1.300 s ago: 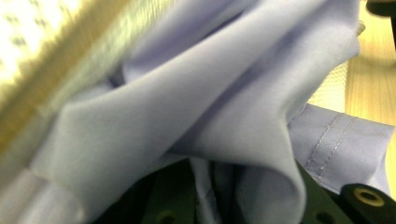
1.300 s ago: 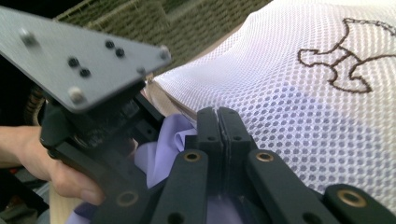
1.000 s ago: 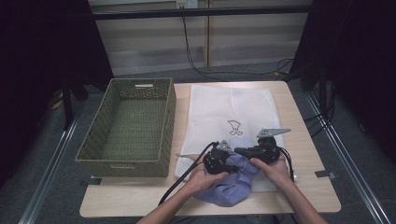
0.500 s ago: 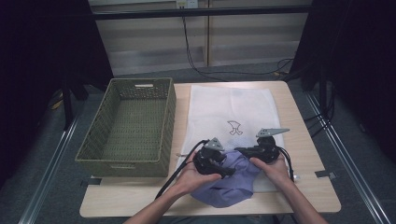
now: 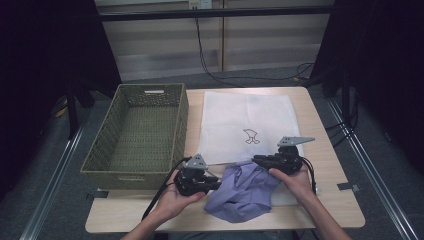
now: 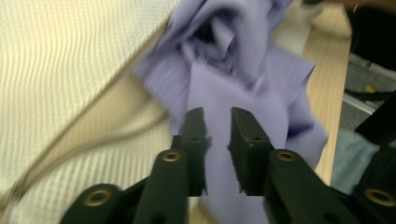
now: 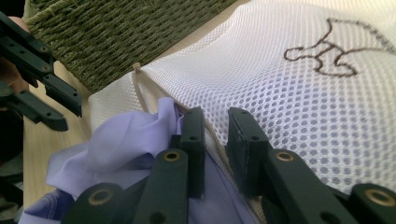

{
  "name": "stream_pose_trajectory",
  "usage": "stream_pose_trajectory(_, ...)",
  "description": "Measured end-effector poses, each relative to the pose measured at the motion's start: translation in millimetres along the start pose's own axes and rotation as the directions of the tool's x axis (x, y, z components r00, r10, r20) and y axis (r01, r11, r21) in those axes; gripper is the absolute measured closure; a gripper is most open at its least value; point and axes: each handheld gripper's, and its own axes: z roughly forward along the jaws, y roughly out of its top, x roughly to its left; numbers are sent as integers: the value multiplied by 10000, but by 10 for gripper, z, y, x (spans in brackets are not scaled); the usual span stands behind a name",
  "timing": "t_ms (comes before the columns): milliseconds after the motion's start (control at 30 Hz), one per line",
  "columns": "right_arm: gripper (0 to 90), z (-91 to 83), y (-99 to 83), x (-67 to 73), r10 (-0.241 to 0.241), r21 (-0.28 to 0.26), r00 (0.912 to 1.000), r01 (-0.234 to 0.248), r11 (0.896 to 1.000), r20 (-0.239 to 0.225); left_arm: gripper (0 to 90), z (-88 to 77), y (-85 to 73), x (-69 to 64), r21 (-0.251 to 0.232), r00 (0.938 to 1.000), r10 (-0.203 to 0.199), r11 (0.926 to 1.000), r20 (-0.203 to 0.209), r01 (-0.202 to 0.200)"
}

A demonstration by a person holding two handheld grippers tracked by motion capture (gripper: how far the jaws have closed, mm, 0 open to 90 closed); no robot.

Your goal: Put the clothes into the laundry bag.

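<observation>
lavender cloth (image 5: pixel 243 191) bunched at table's near edge, partly tucked in the white mesh bag (image 5: pixel 248 125) mouth | left gripper (image 5: pixel 214 183) just beside its left side, jaws narrowly parted, closing lately, gripping nothing | right gripper (image 5: pixel 256 159) at bag rim, opening, slightly apart, rim runs between them

High view looks down from above your side, facing forward over the table (image 5: pixel 330 150). Your left gripper view sits close over the cloth (image 6: pixel 243 93); your right gripper view is close on the mesh bag (image 7: pixel 289 84). All three share cloth and bag.
</observation>
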Motion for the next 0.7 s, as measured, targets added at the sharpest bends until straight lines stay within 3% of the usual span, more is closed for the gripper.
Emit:
stream_pose_trajectory(133, 702, -87, 31, 65, -102, -322, 9999, 102, 9994, 3, 790, -81, -134, 8, 272, 9998, 67, 9996, -198, -61)
stream_pose_trajectory(200, 669, -172, 60, 124, -351, -624, 9994, 348, 9974, -37, 790, -49, -229, -25, 353, 9999, -5, 9994, -145, 10)
stream_pose_trajectory(233, 660, -207, 72, 142, -379, -720, 9993, 377, 9967, -16, 790, -32, -257, -38, 623, 9998, 112, 9980, -166, -101)
stream_pose_trajectory(333, 687, -306, 96, 208, -437, -1053, 9989, 416, 9936, -177, 793, -9, -284, -49, 958, 9989, 280, 9951, -368, -244)
stream_pose_trajectory(400, 714, -336, 93, 283, -591, -1043, 9974, 544, 9931, -423, 798, 20, -308, -26, 869, 9989, 131, 9962, -459, -91)
stream_pose_trajectory(433, 715, -344, 84, 336, -719, -997, 9958, 660, 9928, -571, 798, 53, -328, 7, 871, 9986, -38, 9962, -524, 84)
stream_pose_trajectory(533, 711, -309, 11, 503, -997, -496, 9873, 942, 9943, -1235, 797, 103, -345, 40, 1141, 9984, 16, 9935, -569, 49)
stream_pose_trajectory(567, 711, -309, 11, 503, -997, -496, 9873, 942, 9943, -1235, 787, 103, -345, 40, 1141, 9984, 16, 9935, -569, 49)
stream_pose_trajectory(633, 644, -177, -112, 639, -1191, 403, 9749, 1288, 9908, -1884, 735, 161, -338, 49, 1113, 9983, -81, 9937, -578, 145)
stream_pose_trajectory(667, 644, -177, -112, 639, -1191, 403, 9749, 1288, 9908, -1884, 736, 161, -338, 49, 1113, 9983, -81, 9937, -578, 145)
stream_pose_trajectory(700, 616, -68, -181, 698, -1224, 955, 9687, 1458, 9847, -2161, 736, 187, -333, 57, 1255, 9990, 41, 9921, -441, 15)
